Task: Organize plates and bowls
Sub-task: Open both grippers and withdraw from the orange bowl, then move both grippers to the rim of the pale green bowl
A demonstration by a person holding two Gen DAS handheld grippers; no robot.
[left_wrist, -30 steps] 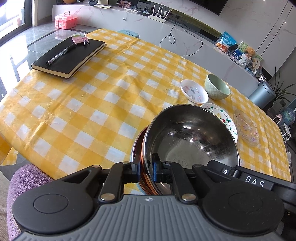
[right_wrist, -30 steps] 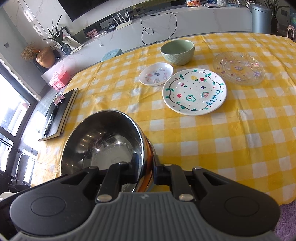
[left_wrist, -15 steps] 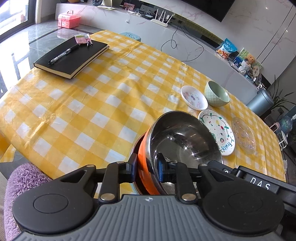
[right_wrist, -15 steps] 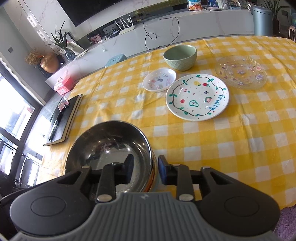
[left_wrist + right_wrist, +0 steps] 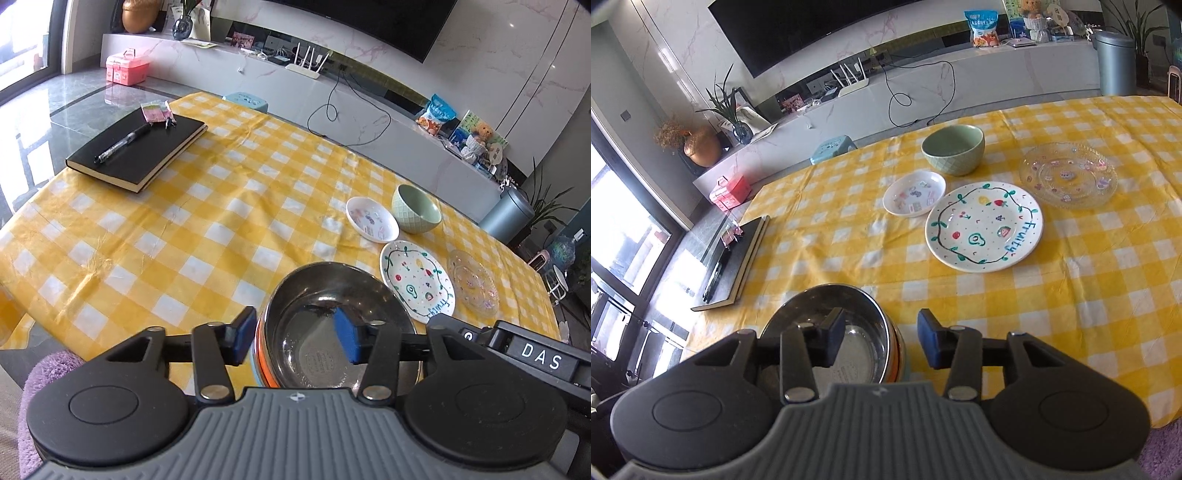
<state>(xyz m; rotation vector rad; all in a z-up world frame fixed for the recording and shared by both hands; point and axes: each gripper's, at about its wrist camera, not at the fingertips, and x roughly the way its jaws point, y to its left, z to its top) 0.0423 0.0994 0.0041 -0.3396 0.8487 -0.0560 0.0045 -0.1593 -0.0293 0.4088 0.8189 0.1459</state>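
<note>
The steel bowl (image 5: 332,325) is sitting at the table's near edge, well short of the fruit plate (image 5: 982,225). Both grippers, left (image 5: 295,336) and right (image 5: 882,339), are opening, each straddling a rim without pressing, apparently letting it rest there.

Two matching handheld grippers, seen from their own wrist cameras.

Each of the left gripper (image 5: 293,338) and right gripper (image 5: 881,338) is fronted by a grey ribbed plate marked with a small round emblem. The plate is flanked by two black round housings with raised discs. Black link arms are pinned with silver screws and end in fingers (image 5: 242,334) faced with blue pads. A black bar lettered "DAS" in white is seen at the right of the left wrist view.
</note>
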